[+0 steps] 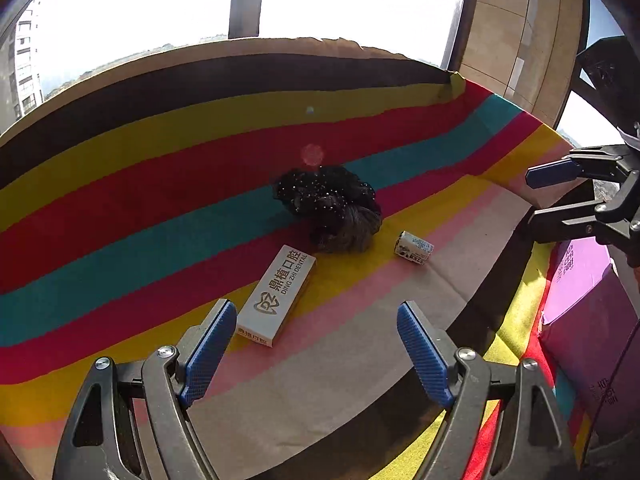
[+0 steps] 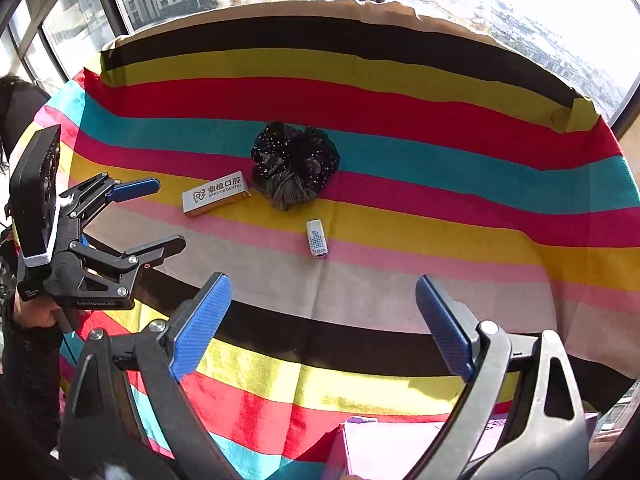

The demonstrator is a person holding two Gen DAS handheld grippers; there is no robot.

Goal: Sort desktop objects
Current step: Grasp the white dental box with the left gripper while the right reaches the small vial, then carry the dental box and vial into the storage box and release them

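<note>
A white dental box (image 1: 280,296) (image 2: 216,194), a black sequinned scrunchie (image 1: 328,208) (image 2: 296,164) with a grey tuft, and a small white packet (image 1: 414,247) (image 2: 317,238) lie on the striped cloth. My left gripper (image 1: 316,306) (image 2: 170,214) hovers open with nothing between its fingers; the white box lies just ahead of its left finger. My right gripper (image 2: 323,280) (image 1: 534,198) is open too and holds nothing, hanging over the near stripes short of the packet.
The striped cloth (image 2: 440,152) covers the table and rises over a raised back edge in front of the windows. A purple box (image 1: 580,292) (image 2: 400,444) sits at the near right edge. A person's hand (image 2: 32,312) holds the left gripper.
</note>
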